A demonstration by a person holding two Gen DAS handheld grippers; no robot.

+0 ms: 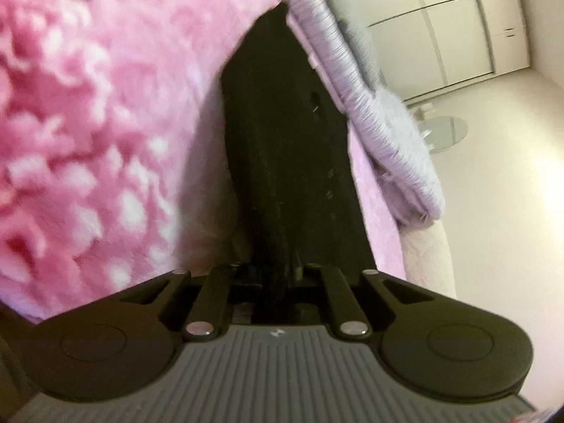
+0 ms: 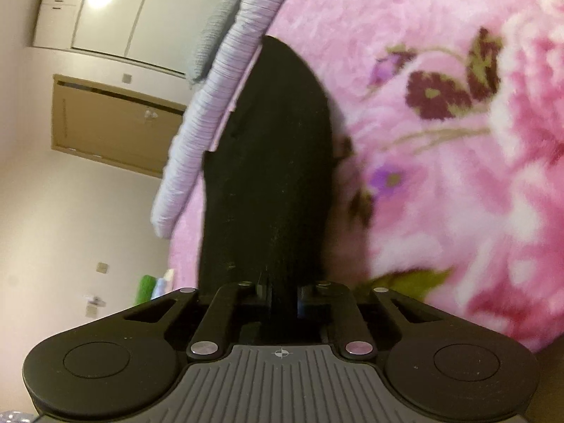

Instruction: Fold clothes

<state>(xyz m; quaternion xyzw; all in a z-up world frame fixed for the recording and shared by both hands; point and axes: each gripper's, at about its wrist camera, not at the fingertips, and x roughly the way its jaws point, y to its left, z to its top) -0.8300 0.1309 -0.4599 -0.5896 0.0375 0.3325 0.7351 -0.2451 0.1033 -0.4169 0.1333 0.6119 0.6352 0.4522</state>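
Big picture first: a fluffy pink blanket [image 2: 440,53] with a flower print fills most of both views, running from about twelve o'clock down to four in the right wrist view and covering the nine o'clock side of the left one. It looks like the surface the folding is done on, a bed or the like, with a pale floor [image 1: 500,176] beyond its edge.

Next in size, the lilac ribbed garment [image 1: 338,56], a knitted piece lying along the blanket's edge. From the left camera it runs from twelve o'clock down towards three; from the right camera it runs from twelve down towards nine. A greyer fuzzy piece sits just beside it, and I cannot tell whether that is part of the same garment.

Now the tools. The left gripper [image 1: 282,14] has its fingers pressed together into one dark wedge, tip right at the ribbed edge. The right gripper [image 2: 271,46] looks the same, fingers together, tip against the ribbed band. Both seem to be pinching that edge, though the cloth between the pads is hidden by the fingers themselves, so a firm hold is my reading rather than something plainly shown.

Progress? Early, I'd judge. The garment is gathered and rumpled along the edge, no flat folded shape anywhere. Two corners appear taken; the lifting, spreading and actual folding are all left to do
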